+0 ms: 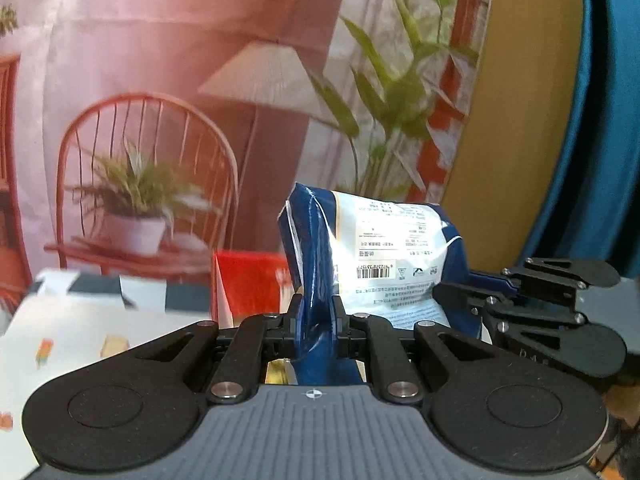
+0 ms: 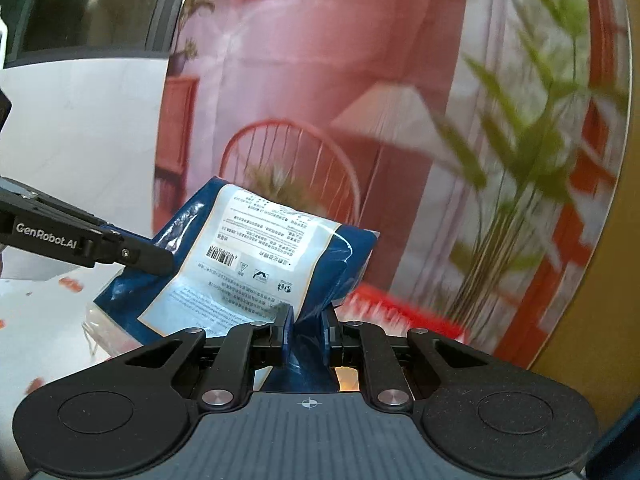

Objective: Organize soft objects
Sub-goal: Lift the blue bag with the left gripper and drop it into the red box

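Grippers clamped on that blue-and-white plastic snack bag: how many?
2. The left gripper pinches one end of the blue-and-white plastic snack bag; the right gripper pinches the opposite end.

Behind your work area hangs a printed backdrop (image 1: 168, 60): pink walls, a red spindle-back chair (image 1: 140, 168) bearing a potted plant (image 1: 136, 204), a floor lamp with pleated shade (image 1: 260, 76), and tall green fronds (image 1: 384, 92) beside red framing. To your right you see an ochre panel (image 1: 516, 92) with a teal edge (image 1: 600, 120). The table (image 1: 76, 336) carries a white patterned cloth. The right wrist view shows a white wall (image 2: 88, 128) and dark glazing (image 2: 92, 0) above it.
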The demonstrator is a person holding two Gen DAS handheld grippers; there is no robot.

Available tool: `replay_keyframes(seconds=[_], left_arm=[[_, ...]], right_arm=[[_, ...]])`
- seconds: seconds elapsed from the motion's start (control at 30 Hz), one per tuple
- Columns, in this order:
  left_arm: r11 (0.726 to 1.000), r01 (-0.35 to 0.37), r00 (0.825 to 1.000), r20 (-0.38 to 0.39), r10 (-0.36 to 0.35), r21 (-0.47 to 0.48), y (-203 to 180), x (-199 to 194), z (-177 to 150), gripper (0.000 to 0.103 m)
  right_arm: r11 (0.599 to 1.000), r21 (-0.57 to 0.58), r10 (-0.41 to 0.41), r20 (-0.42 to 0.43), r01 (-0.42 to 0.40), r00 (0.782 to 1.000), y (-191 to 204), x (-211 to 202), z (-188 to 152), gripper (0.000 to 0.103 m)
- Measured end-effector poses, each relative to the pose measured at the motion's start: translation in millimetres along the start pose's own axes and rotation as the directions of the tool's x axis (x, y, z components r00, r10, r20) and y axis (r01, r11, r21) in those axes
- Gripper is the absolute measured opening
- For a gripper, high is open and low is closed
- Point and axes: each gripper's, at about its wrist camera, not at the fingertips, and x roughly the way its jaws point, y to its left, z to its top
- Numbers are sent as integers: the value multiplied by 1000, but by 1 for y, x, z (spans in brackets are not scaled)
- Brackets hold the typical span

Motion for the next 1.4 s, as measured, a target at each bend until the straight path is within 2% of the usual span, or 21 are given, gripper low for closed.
replay_keyframes(seconds=[0.17, 0.33, 0.4, 0.5, 0.63, 0.77, 0.83, 0.97, 1.03, 1.13, 1.4], left_arm=[[1000, -21, 998, 53, 22, -17, 2, 26, 16, 13], [998, -55, 998, 45, 54, 19, 0, 57, 20, 13], [998, -56, 998, 15, 55, 23, 4, 70, 18, 13], [999, -50, 996, -71, 51, 15, 7, 92, 11, 13], [999, -42, 981, -189, 45, 20, 9, 116, -1, 13], [999, -39, 969, -243, 44, 23, 11, 128, -9, 13], [999, -37, 966, -256, 43, 25, 12, 129, -12, 17], [999, -29, 965, -258, 37, 36, 12, 129, -13, 50], [999, -32, 966, -255, 42, 43, 11, 125, -13, 53], [999, -27, 966, -255, 37, 42, 8, 116, -12, 53], [1000, 0, 975, -220, 6, 27, 2, 71, -17, 53]], right_arm=[[995, -74, -64, 61, 69, 996, -6, 23, 5, 13], [994, -64, -85, 45, 88, 995, -13, 51, -4, 13], [995, -49, -88, 25, 90, 996, -18, 62, -10, 13], [997, -22, -79, -24, 78, 997, -24, 76, -22, 13], [998, 22, -49, -107, 51, 993, -32, 94, -40, 13], [996, 89, -15, -192, 32, 981, -37, 109, -56, 14], [992, 124, -3, -224, 31, 975, -40, 114, -61, 15], [985, 162, -20, -249, 62, 968, -41, 115, -68, 25], [984, 160, -35, -247, 77, 968, -39, 112, -70, 31], [981, 176, -34, -245, 79, 969, -40, 103, -69, 34], [958, 281, -7, -186, 60, 982, -33, 59, -69, 35]])
